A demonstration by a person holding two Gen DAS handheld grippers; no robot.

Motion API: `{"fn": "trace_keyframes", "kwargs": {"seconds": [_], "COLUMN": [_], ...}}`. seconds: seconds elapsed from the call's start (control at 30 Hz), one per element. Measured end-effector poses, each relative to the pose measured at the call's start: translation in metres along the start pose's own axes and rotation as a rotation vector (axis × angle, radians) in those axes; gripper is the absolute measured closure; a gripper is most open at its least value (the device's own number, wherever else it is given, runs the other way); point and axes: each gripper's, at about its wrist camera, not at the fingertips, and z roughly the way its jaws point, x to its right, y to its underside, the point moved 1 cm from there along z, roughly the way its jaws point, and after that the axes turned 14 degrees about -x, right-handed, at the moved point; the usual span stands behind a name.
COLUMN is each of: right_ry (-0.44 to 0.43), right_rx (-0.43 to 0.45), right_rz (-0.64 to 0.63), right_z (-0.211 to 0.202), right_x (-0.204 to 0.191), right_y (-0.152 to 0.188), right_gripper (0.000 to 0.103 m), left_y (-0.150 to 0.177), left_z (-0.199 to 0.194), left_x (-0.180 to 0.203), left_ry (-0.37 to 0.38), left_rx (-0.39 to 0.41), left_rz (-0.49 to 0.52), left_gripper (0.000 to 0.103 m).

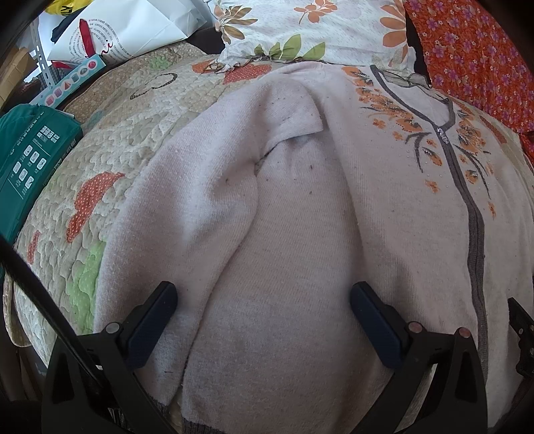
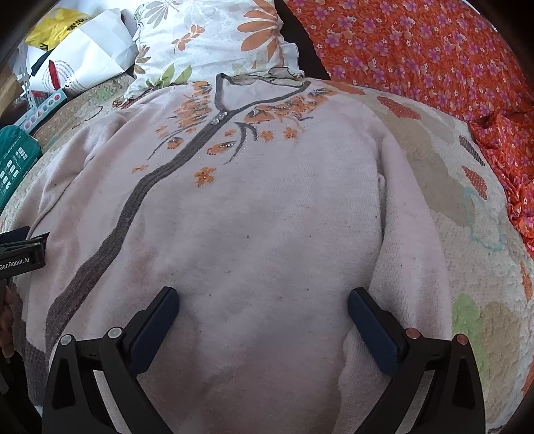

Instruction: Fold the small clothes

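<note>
Cardigan [image 2: 253, 213], pale pink with a grey zip band and orange flower embroidery, lies front-up on the quilted bed [image 1: 83, 187], its collar toward the floral pillow [image 1: 300, 30]. In the left wrist view one sleeve [image 1: 200, 173] is already folded inward over the body; in the right wrist view the other sleeve [image 2: 407, 253] lies alongside the body at the outer edge, not yet brought in. Both the left gripper [image 1: 263, 317] and the right gripper [image 2: 263, 320] hover low over the hem end with their fingers spread wide, holding nothing. The step in hand looks like either folding in the remaining sleeve or taking the hem to fold upward. To do it well, the right gripper would pinch the sleeve near its cuff, lift only enough to clear the knit, and lay it flat across the front without dragging the body. The soft knit will likely bunch, so each pinch should catch every layer meant to move and release only once the fabric rests flat.
</note>
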Motion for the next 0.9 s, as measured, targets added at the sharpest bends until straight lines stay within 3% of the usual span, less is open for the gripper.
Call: {"fn": "trace_keyframes", "kwargs": {"seconds": [0.9], "right_ry": [0.018], "right_rx": [-0.001], "right_rz": [-0.004], "right_z": [0.0010], "right_x": [-0.0027], "right_y": [0.0010], "right_gripper": [0.000], "left_y": [0.0006], "left_z": [-0.0003], "left_x": [-0.0002], "left_ry": [0.002], "left_rx": [0.000], "left_rz": [-0.001], "left_gripper": [0.000]}}
